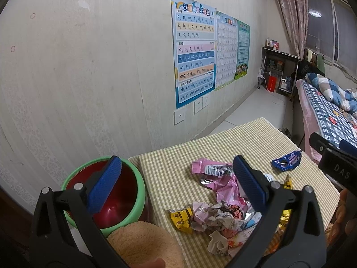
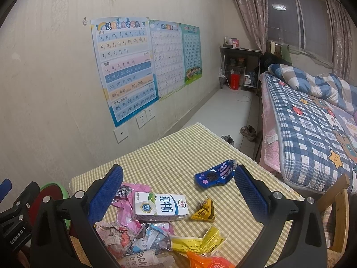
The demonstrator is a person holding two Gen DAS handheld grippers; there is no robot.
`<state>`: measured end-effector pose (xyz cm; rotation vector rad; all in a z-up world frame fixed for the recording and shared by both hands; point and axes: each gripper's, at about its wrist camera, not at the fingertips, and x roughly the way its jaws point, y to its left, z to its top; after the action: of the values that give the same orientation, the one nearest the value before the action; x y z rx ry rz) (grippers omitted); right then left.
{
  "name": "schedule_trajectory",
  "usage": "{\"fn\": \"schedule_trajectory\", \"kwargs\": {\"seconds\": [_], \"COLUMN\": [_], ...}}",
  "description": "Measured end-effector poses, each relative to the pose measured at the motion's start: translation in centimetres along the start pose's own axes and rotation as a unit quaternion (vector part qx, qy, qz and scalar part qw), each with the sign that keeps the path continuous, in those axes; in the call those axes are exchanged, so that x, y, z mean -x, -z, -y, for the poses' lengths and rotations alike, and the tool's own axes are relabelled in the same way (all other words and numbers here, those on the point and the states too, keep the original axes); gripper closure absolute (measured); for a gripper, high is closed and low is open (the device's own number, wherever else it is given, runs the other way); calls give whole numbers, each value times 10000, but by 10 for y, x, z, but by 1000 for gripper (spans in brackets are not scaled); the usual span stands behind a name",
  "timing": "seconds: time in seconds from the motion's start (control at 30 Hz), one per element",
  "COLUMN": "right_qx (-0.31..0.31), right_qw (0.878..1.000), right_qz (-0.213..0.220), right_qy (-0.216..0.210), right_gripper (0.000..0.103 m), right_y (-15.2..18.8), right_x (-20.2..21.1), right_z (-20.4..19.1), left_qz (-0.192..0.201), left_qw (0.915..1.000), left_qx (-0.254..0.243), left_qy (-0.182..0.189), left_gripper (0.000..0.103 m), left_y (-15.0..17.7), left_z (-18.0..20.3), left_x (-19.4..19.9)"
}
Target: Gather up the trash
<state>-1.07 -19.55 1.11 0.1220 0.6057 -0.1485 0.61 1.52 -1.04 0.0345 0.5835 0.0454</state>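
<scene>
Trash lies on a table with a green-checked cloth: a white milk carton, a blue Oreo wrapper, pink foil wrappers, small yellow packets, crumpled paper and an orange wrapper. A red bin with a green rim stands at the table's left edge. My left gripper is open and empty, hovering between the bin and the pink wrappers. My right gripper is open and empty above the milk carton.
A wall with posters and sockets runs along the left. A bed with a checked quilt is at the right, a wooden chair beside the table. A tan fuzzy sleeve shows at the bottom of the left wrist view.
</scene>
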Motion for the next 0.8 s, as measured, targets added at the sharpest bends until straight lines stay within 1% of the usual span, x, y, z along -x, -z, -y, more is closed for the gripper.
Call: {"fn": "schedule_trajectory", "kwargs": {"seconds": [0.57, 0.73, 0.8], "right_qx": [15, 33, 56], "right_qw": [9999, 9999, 9999], "right_qz": [-98, -106, -124], "right_qy": [-53, -56, -44], "right_gripper": [7, 7, 7], "right_y": [4, 3, 3], "right_x": [-4, -4, -5], "right_z": [-3, -3, -1], "left_qz": [-23, -106, -176], "left_qw": [10000, 9998, 9996], "left_qx": [-1, -11, -122], "left_qy": [17, 139, 176], "left_gripper": [5, 5, 5], "left_y": [1, 3, 8], "left_z": [-1, -3, -3], "left_x": [-1, -3, -7]}}
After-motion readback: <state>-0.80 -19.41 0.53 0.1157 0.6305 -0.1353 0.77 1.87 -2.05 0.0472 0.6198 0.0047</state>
